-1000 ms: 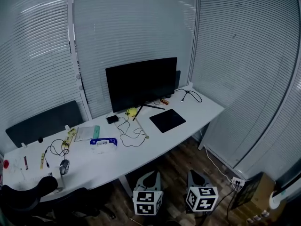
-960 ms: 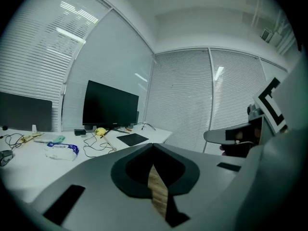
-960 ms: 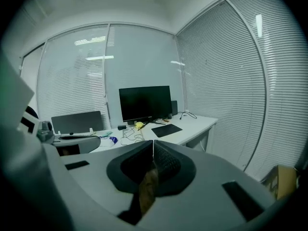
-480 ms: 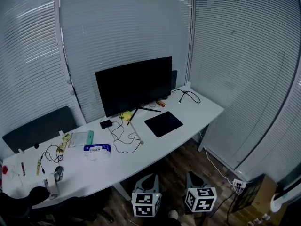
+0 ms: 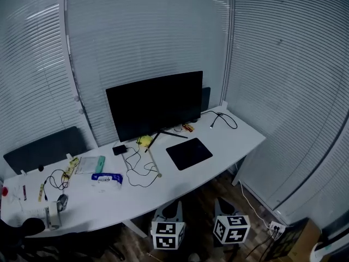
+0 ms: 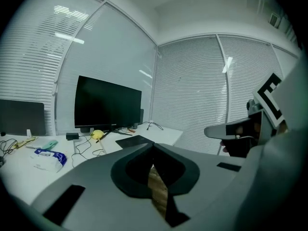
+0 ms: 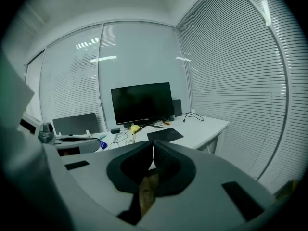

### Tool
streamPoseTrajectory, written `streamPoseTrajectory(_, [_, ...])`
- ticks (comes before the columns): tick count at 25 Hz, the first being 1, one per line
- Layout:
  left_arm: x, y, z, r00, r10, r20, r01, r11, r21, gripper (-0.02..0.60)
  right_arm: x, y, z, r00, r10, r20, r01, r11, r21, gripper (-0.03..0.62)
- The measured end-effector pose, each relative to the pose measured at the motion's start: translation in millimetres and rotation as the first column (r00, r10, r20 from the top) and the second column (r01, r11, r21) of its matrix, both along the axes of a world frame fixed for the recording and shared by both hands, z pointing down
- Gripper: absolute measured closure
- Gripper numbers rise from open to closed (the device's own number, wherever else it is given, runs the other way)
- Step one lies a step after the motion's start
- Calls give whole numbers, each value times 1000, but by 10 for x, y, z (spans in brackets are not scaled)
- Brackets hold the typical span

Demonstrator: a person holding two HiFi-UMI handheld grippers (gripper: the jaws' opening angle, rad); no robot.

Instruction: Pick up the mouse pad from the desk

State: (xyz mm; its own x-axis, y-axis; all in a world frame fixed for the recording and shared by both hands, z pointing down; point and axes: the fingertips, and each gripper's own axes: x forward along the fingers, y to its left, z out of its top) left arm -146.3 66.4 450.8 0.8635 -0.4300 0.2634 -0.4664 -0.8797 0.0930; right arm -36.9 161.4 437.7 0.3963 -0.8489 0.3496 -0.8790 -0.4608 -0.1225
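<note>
Head view first: the white desk [image 5: 229, 146] is stretching across the room in front of the blinds, and the mouse pad [image 5: 188, 153] is lying flat on it, just right of the monitor [image 5: 154, 105] stand's feet and near the desk's front edge. It is a dark rectangle, with its long axis running along the length of the desk, rising a little toward the right end. Down at the bottom edge the left gripper [image 5: 174, 205] and right gripper [image 5: 223, 202] are hanging side by side below the desk's edge, well apart from the pad, marker cubes facing up.

Over to the left gripper view: the jaws are pressing tip to tip with nothing between them, only floor showing beneath. The pad is showing as a thin dark strip beyond the tips, past a loose black cable [image 5: 137, 168].

Right gripper view now: same story, both jaws are meeting at the tips and gripping nothing. The pad is sitting straight ahead above them, near the desk's right end, under the monitor's right side
</note>
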Motion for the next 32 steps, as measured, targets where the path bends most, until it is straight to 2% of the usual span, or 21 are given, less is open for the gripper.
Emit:
streamPoseTrajectory(15, [545,-212,83,994,-102,36,103,994,-24,565,680,-280,-19,995,-98,-2,98,995,-24,560])
streamPoseTrajectory(19, [705,-246,57,992,-124,33,125,992,-15,565,888,-320,4,994,-110,-1,109,994,-24,560])
streamPoseTrajectory(32, [958,-386,119,981,-171,90,170,985,14,565,1327,-479,127,991,-133,32,133,991,-12,560])
